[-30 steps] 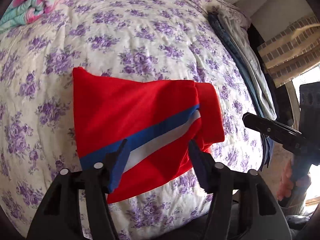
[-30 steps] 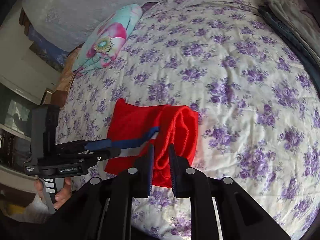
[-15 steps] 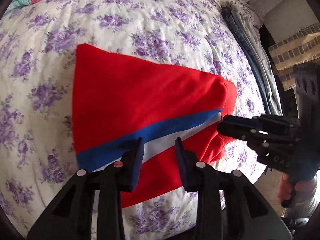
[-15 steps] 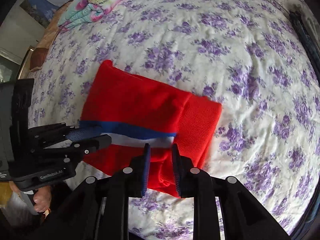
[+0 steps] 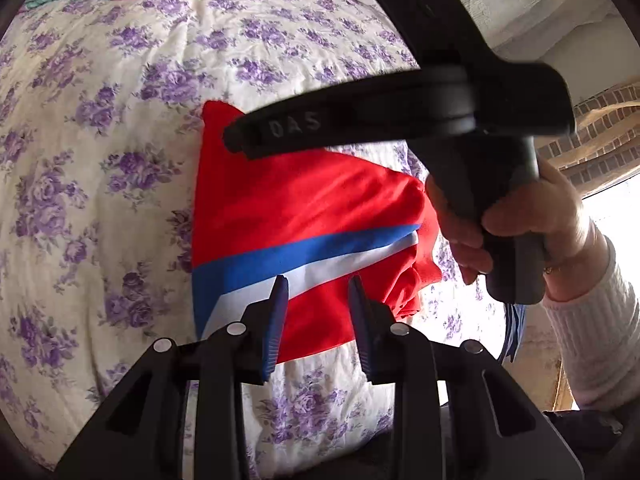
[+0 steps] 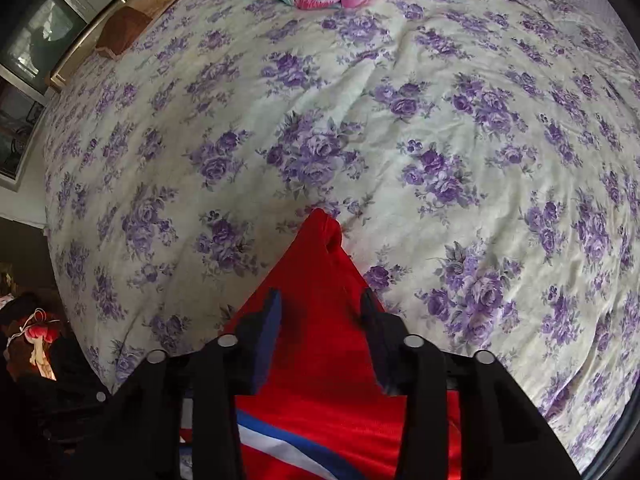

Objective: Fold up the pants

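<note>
Both black two-finger grippers stand parted, gripping nothing: the left gripper [image 5: 316, 284] hovers over the white stripe at the 6 o'clock edge of the folded red pants with blue and white stripes [image 5: 296, 216], which lie on the purple-flowered cream bedspread [image 5: 120, 128]. Crossing above at 12 o'clock, the right gripper [image 6: 320, 300] shows raised letters "OAS".

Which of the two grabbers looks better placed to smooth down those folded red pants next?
Probably the right gripper: it hangs over the middle of the pants, fingers apart and holding nothing. The left gripper is open too, but sits at the near edge by the blue stripe.
</note>
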`<state>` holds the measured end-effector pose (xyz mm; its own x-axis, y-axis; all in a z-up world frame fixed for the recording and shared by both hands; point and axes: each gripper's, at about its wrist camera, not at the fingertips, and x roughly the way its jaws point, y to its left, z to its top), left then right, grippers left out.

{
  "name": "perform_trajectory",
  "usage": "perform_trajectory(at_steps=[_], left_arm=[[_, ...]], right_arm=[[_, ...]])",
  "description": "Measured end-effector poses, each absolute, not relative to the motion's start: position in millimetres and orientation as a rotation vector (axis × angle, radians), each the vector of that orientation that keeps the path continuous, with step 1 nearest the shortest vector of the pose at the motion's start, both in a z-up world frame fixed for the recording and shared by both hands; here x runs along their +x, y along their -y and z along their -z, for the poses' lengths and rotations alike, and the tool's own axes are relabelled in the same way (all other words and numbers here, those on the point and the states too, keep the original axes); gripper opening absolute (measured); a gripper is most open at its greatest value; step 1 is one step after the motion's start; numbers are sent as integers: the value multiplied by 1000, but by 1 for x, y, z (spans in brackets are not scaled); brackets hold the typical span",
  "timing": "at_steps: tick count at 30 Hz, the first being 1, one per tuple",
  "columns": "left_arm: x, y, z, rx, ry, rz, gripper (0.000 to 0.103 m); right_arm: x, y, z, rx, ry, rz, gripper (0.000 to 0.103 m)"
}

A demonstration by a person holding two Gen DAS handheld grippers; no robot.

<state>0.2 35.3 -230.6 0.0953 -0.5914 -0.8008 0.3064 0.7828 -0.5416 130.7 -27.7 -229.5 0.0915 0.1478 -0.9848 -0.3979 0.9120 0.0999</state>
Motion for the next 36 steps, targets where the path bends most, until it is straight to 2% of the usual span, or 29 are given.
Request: perform_trajectory(at_steps=[1, 2, 4, 9, 10, 12, 13, 14, 15, 16, 17, 18, 19, 26, 30, 36], left_arm=[[-1, -31, 239, -254, -1334, 676, 28], [-2, -26, 249, -229, -1358, 667, 27], [-7, -17, 269, -166, -1397, 645, 19], [-5, -21, 276, -178, -1405, 655, 19], [-3, -22, 276, -188, -1419, 658, 15], [-1, -26, 270, -184, -1436, 656, 15], [-2, -30, 263, -172, -1435, 643, 16], [-3, -35, 255, -166, -1424, 632, 17], [-4, -42, 248, -178, -1408, 628, 26], [-3, -50, 241, -201, -1386, 616, 46], [-2, -60, 236, -225, -1365, 591, 57], [-2, -70, 232, -249, -1347, 561, 75], [1, -77, 232, -269, -1338, 535, 80], [27, -92, 266, -384, -1449, 475, 80], [31, -87, 278, -411, -1493, 493, 80], [40, -73, 293, -421, -1547, 515, 80]], right_arm=[[133, 25, 237, -240, -1450, -396, 10], [135, 24, 243, -247, -1465, -384, 9], [136, 22, 252, -261, -1472, -354, 9], [131, 10, 261, -337, -1446, -329, 10], [130, 9, 259, -357, -1443, -341, 13], [124, 17, 244, -353, -1442, -349, 44], [119, 27, 230, -316, -1416, -343, 65], [111, 41, 212, -260, -1371, -342, 69], [102, 56, 197, -206, -1338, -338, 71], [91, 72, 185, -158, -1313, -322, 80], [78, 90, 176, -120, -1293, -295, 88], [63, 108, 170, -86, -1278, -265, 89], [47, 125, 168, -52, -1273, -235, 89], [-40, 203, 204, 271, -1286, -85, 89], [-51, 222, 232, 555, -1316, -125, 89], [-44, 212, 270, 695, -1363, -178, 91]])
